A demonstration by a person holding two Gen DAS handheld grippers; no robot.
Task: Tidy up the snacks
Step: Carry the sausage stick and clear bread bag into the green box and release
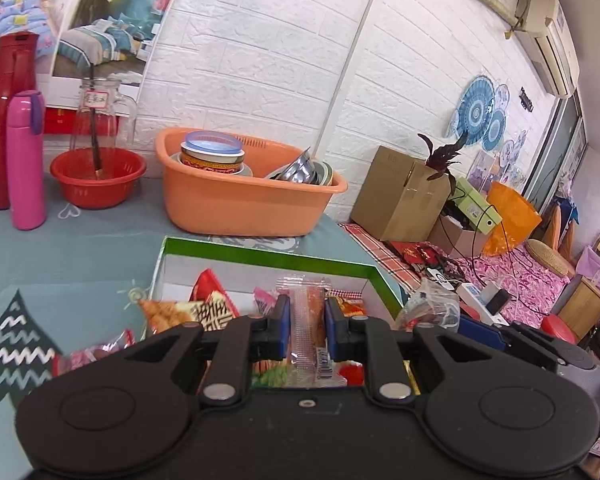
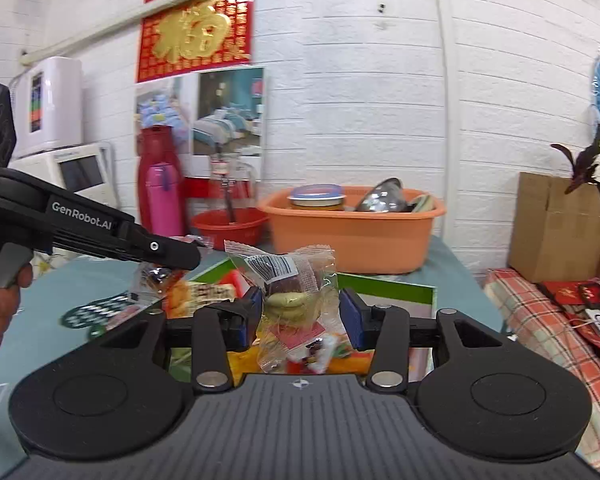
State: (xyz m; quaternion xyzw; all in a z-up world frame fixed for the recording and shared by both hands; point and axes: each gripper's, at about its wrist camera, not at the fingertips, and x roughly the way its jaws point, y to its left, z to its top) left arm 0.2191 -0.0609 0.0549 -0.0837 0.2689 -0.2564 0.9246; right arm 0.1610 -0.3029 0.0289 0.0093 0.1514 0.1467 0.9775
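Two views, left hand-held gripper (image 1: 305, 316) pinching wafer pack (image 1: 308, 320)

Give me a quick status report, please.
Left gripper shut on clear-wrapped snack. Right gripper open around pastry packet. Green box below, unobstructed.

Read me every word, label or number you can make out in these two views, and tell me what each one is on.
"GenRobot.AI": white lettering on the side of the left tongs, seen from the right wrist.
"福": large gold character on the red wall hanging.
Handwritten tag on the glass jug: too blurred to read.
Barcode label on the clear snack packet between the right tongs: too small to read.
Snack wrappers in the green box: print unreadable.
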